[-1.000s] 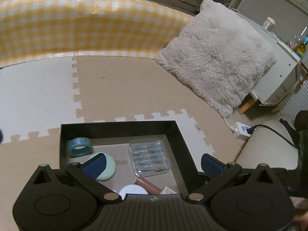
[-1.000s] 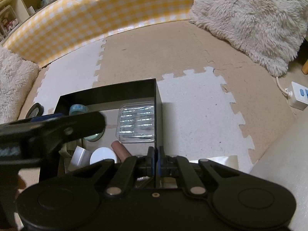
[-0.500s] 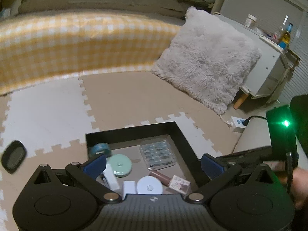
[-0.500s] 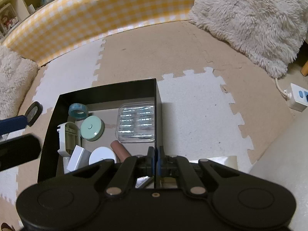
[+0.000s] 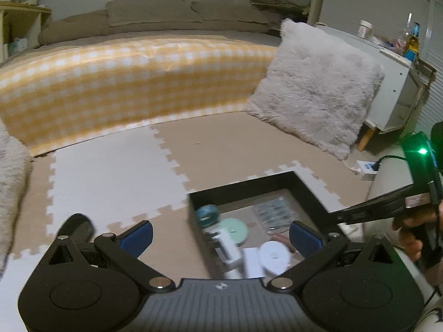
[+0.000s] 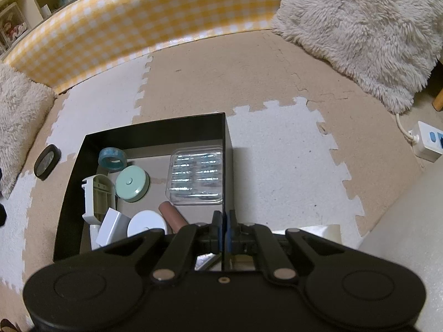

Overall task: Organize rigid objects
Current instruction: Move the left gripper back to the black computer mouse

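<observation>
A black open box point(image 6: 155, 127) stands on the foam floor mat. It holds a blue tape roll point(image 6: 112, 160), a mint round case point(image 6: 132, 183), a clear blister pack point(image 6: 197, 173), a white disc point(image 6: 146, 224), a brown tube point(image 6: 172, 217) and a white-green holder point(image 6: 98, 197). My right gripper point(image 6: 223, 231) is shut on the box's right wall. My left gripper point(image 5: 221, 235) is open and empty, raised above the box's left edge point(image 5: 193, 215). A black oval object point(image 6: 47, 161) lies on the mat left of the box; it also shows in the left wrist view point(image 5: 79, 227).
A yellow checked cushion edge point(image 5: 124, 83) runs along the back. A fluffy pillow point(image 5: 318, 88) leans at the right, another point(image 6: 16, 116) at the left. A white power strip point(image 6: 427, 144) lies at the right. A white cabinet point(image 5: 398, 88) stands far right.
My left gripper has lifted out of the box and swung left, so the box now sits to its right. The right gripper has kept its hold on the box wall.
</observation>
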The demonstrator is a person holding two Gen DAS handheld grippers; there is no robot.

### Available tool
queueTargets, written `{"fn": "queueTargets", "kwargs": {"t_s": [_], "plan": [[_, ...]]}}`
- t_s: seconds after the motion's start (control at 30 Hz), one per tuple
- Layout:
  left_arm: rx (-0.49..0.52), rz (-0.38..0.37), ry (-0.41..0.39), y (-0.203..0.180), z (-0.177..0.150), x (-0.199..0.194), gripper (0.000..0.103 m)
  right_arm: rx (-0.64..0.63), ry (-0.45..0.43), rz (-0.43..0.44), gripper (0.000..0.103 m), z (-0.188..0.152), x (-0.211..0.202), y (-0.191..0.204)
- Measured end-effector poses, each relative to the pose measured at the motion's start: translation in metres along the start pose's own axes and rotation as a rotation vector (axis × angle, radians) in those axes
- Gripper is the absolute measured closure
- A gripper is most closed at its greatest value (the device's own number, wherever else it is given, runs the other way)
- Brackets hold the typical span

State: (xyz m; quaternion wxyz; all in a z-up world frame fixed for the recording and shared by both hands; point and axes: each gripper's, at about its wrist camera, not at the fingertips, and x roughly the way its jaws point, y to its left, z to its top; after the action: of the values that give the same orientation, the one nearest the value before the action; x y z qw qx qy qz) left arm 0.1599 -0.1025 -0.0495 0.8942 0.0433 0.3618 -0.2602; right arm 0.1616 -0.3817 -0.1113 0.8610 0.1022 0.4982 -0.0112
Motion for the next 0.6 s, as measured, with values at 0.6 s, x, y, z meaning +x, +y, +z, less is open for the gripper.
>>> {"fn": "queueTargets", "kwargs": {"t_s": [0.6], "plan": [[-0.160, 0.210, 0.083, 0.117, -0.037, 0.041, 0.000, -0.017, 0.005, -0.011, 0.099, 0.000, 0.000, 0.003]]}}
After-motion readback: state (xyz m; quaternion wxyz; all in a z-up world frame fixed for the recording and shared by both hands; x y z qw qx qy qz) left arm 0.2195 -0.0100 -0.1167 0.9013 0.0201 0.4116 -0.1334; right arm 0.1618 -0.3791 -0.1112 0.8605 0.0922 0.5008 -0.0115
